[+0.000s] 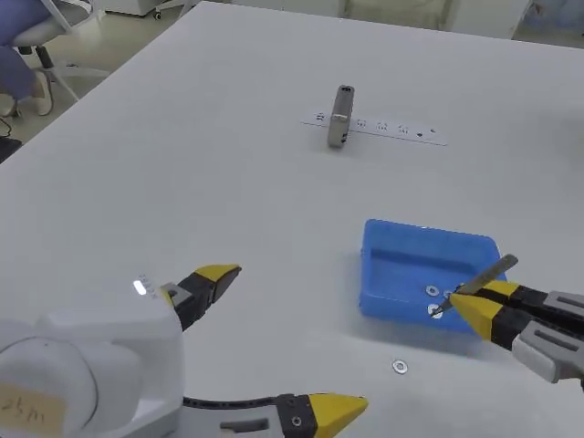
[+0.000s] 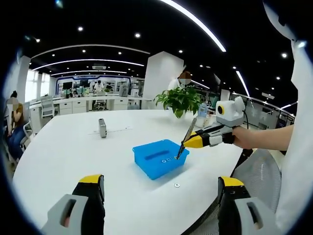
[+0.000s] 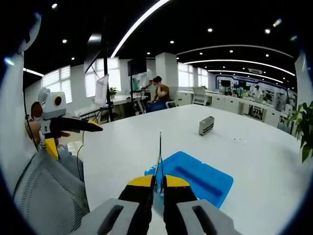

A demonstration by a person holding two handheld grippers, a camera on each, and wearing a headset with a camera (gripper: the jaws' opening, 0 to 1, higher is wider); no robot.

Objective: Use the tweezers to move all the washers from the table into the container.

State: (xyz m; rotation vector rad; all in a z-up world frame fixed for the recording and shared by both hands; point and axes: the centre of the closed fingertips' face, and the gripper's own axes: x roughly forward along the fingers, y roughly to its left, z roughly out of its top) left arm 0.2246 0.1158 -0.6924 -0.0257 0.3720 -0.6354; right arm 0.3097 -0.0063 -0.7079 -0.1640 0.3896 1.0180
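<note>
A blue tray (image 1: 401, 251) sits on the white table (image 1: 182, 164) with two small washers (image 1: 431, 291) inside near its front wall. One more washer (image 1: 400, 367) lies on the table just in front of the tray. My right gripper (image 1: 465, 303) is shut on metal tweezers (image 1: 482, 276), whose tips point down into the tray beside the washers. I cannot tell whether the tips hold a washer. The right gripper view has the tweezers (image 3: 160, 152) rising from my shut right gripper (image 3: 159, 180) over the tray (image 3: 200, 181). My left gripper (image 1: 278, 339) is open and empty, left of the tray.
A small upright metal block (image 1: 341, 116) stands at the far middle of the table on a pale strip (image 1: 392, 128) with several small marks. Chairs (image 1: 36, 36) stand beyond the table's far left edge. Other people (image 3: 159, 90) sit at desks in the background.
</note>
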